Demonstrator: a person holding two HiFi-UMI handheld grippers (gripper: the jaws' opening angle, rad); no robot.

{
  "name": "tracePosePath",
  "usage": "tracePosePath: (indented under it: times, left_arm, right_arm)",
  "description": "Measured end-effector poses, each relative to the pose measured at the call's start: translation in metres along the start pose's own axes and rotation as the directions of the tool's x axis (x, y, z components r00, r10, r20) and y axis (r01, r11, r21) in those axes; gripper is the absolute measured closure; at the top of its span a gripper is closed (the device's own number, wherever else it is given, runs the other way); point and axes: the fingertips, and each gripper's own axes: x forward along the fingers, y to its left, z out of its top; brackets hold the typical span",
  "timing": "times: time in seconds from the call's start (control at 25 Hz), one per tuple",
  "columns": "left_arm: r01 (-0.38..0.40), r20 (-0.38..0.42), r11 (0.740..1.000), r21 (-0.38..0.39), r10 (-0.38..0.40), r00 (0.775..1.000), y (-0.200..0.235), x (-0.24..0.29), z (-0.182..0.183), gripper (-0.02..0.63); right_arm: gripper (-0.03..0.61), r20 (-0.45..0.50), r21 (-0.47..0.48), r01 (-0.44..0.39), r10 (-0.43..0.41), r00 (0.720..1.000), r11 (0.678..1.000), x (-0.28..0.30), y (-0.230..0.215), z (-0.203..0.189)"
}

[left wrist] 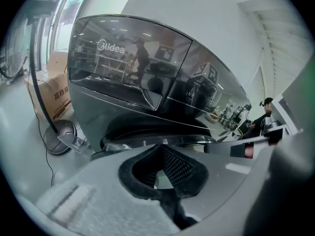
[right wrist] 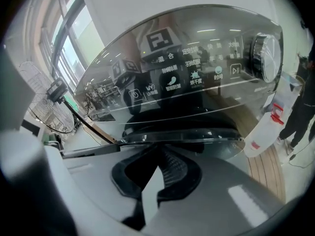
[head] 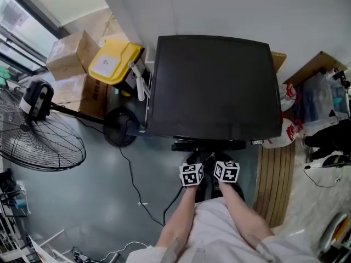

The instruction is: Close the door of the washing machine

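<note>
The black washing machine [head: 211, 86] fills the middle of the head view, seen from above. Its round door [head: 208, 145] shows as a dark rim under the front edge. Both grippers are held side by side just in front of it. My left gripper [head: 196, 160] is shut with nothing between its pads. In the left gripper view the door rim [left wrist: 162, 140] lies right beyond the gripper's tips [left wrist: 160, 149]. My right gripper [head: 222, 160] is also shut and empty, and the door rim [right wrist: 182, 136] lies close ahead of its tips [right wrist: 160, 151]. Whether either gripper touches the door I cannot tell.
A standing fan [head: 38, 136] and its base are on the left, with a cable [head: 131, 174] trailing over the floor. A yellow bin [head: 112, 62] and cardboard boxes [head: 68, 53] stand by the wall. Wooden boards [head: 277, 179] and white bottles [head: 288, 130] are on the right.
</note>
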Motion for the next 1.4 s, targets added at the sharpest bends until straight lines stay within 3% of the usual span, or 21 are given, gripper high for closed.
tracePosePath:
  times: [0.2, 0.32, 0.76, 1.4]
  left_arm:
    - [0.022, 0.011, 0.999, 0.026, -0.022, 1.0, -0.01, 0.004, 0.009, 0.609]
    - [0.026, 0.013, 0.999, 0.032, -0.026, 1.0, -0.012, 0.006, 0.013, 0.609]
    - [0.025, 0.007, 0.998, 0.052, -0.025, 1.0, -0.012, 0.01, 0.015, 0.607]
    - [0.025, 0.013, 1.0, -0.005, -0.025, 1.0, -0.01, 0.013, 0.021, 0.606]
  right_arm:
    - [0.575, 0.017, 0.02, 0.051, -0.051, 0.999, 0.998, 0.0, -0.002, 0.004]
    - [0.577, 0.026, -0.028, 0.044, -0.043, 0.999, 0.999, -0.002, -0.001, 0.007]
    - [0.575, 0.072, -0.024, 0.036, -0.034, 0.997, 0.999, -0.003, -0.003, 0.018]
    - [0.574, 0.032, -0.033, 0.017, -0.016, 0.999, 0.999, 0.0, -0.002, 0.023]
